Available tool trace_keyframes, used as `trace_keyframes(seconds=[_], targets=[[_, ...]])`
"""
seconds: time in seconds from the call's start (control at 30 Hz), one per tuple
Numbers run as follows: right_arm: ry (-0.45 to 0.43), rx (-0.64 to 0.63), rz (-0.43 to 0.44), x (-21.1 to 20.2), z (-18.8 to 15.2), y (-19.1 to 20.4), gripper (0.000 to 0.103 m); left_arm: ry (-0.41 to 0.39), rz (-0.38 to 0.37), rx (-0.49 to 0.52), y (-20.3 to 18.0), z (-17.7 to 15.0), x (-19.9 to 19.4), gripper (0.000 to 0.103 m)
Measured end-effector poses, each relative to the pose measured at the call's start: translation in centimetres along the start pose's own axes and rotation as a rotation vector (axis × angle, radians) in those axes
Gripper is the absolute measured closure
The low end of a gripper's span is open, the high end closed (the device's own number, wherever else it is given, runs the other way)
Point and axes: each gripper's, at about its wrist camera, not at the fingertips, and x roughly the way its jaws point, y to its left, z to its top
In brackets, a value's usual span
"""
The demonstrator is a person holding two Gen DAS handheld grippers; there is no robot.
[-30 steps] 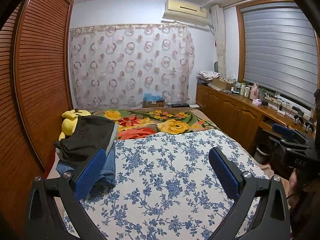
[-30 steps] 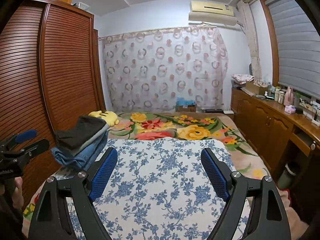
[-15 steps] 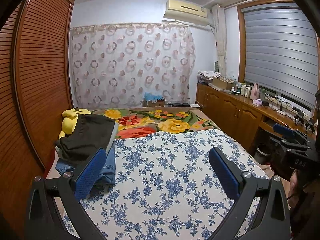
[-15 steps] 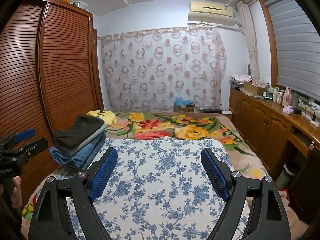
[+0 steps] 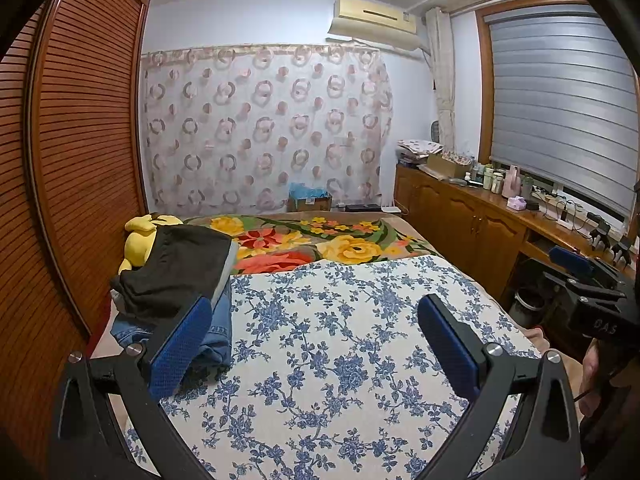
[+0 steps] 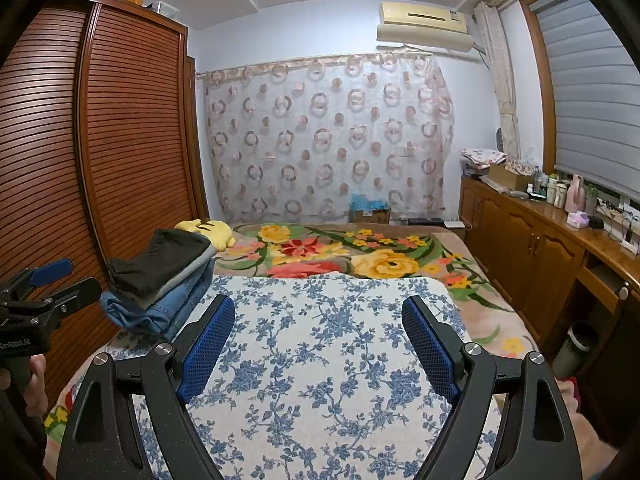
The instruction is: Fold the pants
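Observation:
A stack of folded pants lies at the bed's left edge: dark pants [image 5: 176,268] on top of blue jeans [image 5: 218,332]. The stack also shows in the right wrist view, dark pants [image 6: 160,264] over jeans [image 6: 168,308]. My left gripper [image 5: 316,340] is open and empty above the blue-flowered sheet [image 5: 340,360], its left finger just in front of the jeans. My right gripper [image 6: 318,340] is open and empty over the same sheet [image 6: 320,360], to the right of the stack. Each gripper appears at the edge of the other's view.
A yellow plush toy [image 5: 140,236] lies behind the stack. A flowered blanket [image 5: 340,240] covers the far bed. A slatted wooden wardrobe [image 6: 120,140] stands left, and a wooden cabinet [image 6: 540,248] with bottles right. A bin [image 6: 576,344] stands beside the bed.
Both grippers stay open and empty. The right wrist view has shifted slightly; the left has barely moved.

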Motion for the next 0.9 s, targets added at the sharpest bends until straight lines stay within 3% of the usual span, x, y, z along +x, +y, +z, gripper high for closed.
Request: trace_keyframes(seconds=[0.9], targets=[[-0.004,-0.001,0.001,0.17,-0.18,-0.17,0.016,0.001,0.001,0.002,0.16,0.02,-0.08,0.0]])
